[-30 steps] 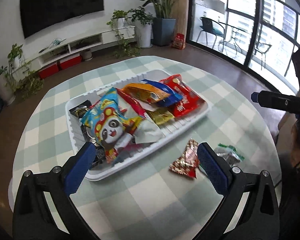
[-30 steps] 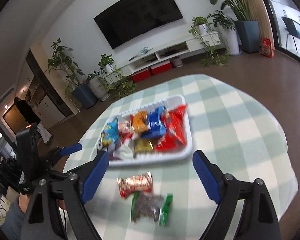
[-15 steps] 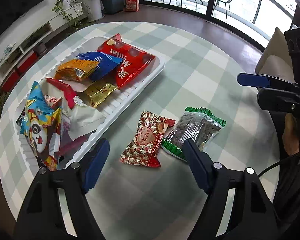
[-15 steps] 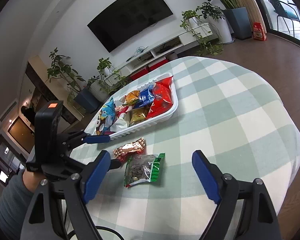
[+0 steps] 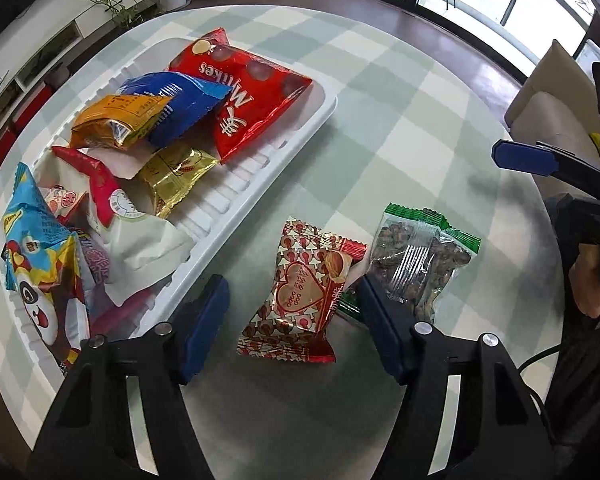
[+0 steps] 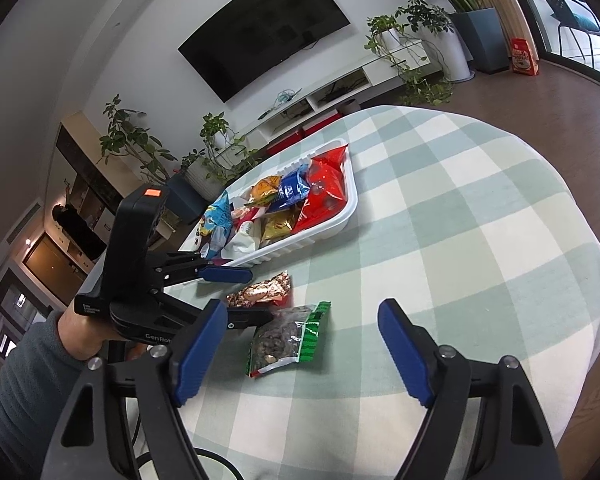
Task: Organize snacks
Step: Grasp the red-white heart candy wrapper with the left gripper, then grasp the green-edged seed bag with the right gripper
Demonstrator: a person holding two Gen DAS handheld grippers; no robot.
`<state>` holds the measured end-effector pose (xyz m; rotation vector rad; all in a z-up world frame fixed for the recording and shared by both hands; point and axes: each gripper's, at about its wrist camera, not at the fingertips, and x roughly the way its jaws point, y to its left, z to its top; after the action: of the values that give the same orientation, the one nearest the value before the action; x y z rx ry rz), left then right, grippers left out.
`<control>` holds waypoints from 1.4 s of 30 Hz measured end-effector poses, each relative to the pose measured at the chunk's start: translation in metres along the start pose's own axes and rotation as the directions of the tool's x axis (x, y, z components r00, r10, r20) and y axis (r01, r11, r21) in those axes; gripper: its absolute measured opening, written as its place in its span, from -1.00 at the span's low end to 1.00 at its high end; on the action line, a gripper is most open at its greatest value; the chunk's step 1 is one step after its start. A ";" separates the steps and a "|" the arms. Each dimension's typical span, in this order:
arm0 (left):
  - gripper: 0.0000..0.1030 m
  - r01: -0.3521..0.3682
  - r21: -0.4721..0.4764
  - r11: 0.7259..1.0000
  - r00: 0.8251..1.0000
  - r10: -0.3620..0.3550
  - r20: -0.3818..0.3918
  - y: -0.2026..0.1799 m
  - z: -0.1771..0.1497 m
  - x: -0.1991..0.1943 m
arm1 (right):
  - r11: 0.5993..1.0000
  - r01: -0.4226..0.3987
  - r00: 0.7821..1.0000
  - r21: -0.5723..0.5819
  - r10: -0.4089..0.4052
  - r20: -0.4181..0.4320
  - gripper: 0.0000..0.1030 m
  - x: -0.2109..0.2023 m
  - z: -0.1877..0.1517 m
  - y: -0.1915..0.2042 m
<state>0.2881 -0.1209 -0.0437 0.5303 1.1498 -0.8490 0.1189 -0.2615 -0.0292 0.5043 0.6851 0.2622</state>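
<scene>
Left wrist view: our left gripper [image 5: 292,312] straddled the red heart packet [image 5: 306,294] lying just right of the tray [image 5: 260,184], jaws closing, not yet pinching. Right gripper [image 6: 300,352] hung wide, empty. Next we'd grip, lift, tray it.

Round table [image 5: 400,92] with green-and-white check cloth: one.

White ribbed tray [image 5: 236,204], at ten o'clock from table centre in the left wrist view: one.

Packets in tray, countable: eight.
- red "Mylikes" bag [image 5: 244,96]: one
- blue packet [image 5: 180,100]: one
- orange packet [image 5: 116,120]: one
- gold packet [image 5: 176,176]: one
- red-and-white packet [image 5: 104,188]: one
- white packet [image 5: 144,248]: one
- blue panda bag [image 5: 40,256]: one
- small red-and-white sweet [image 5: 66,200]: one
More lie underneath at eight o'clock; number unclear.

Packets loose on cloth, at five o'clock from the tray: two.
- red heart-print packet [image 5: 304,292]: one
- clear green-edged packet of dark pieces [image 5: 420,256]: one

Grippers: two, left gripper [image 5: 292,320], right gripper [image 6: 300,360].
</scene>
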 end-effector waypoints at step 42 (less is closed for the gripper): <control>-0.46 0.083 -0.481 0.873 0.943 0.087 0.321 -0.015 -0.189 -0.090 | 0.997 0.053 0.940 -0.055 -0.068 -0.333 0.55 0.071 -0.029 0.061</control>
<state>0.1537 0.0389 -0.0232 -0.0382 0.9961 -0.5814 0.1489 -0.1720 -0.0541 0.3974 1.0229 0.3084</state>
